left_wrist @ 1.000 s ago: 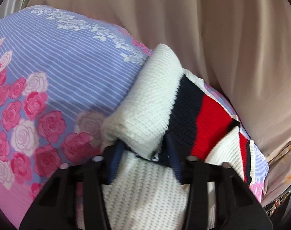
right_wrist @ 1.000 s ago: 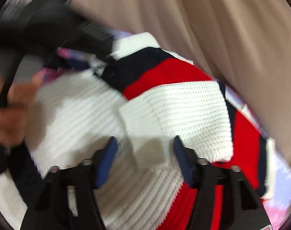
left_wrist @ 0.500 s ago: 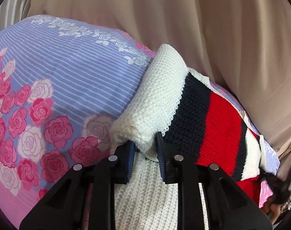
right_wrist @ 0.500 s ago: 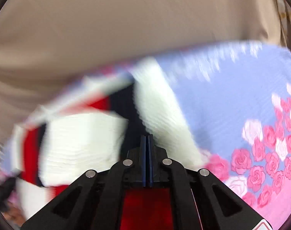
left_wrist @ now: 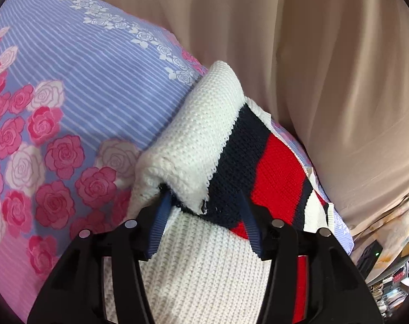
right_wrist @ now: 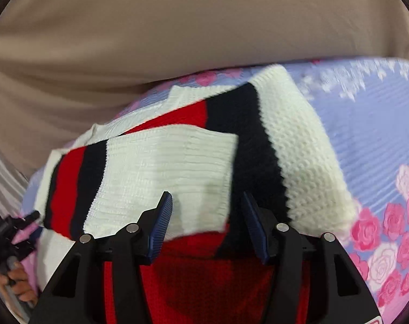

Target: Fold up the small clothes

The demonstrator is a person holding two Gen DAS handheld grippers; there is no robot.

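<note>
On the bed, left hand-held gripper just opened, releasing the striped sweater's fold; right hand-held gripper open too, fold done.

hidden: sweater front runs under my view's lower edge | blurred: bedsheet print far right | cut off: hand at left rim

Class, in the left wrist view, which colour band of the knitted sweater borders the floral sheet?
The white band: it is the rolled edge lying against the sheet; the navy band and red band lie farther right.
</note>
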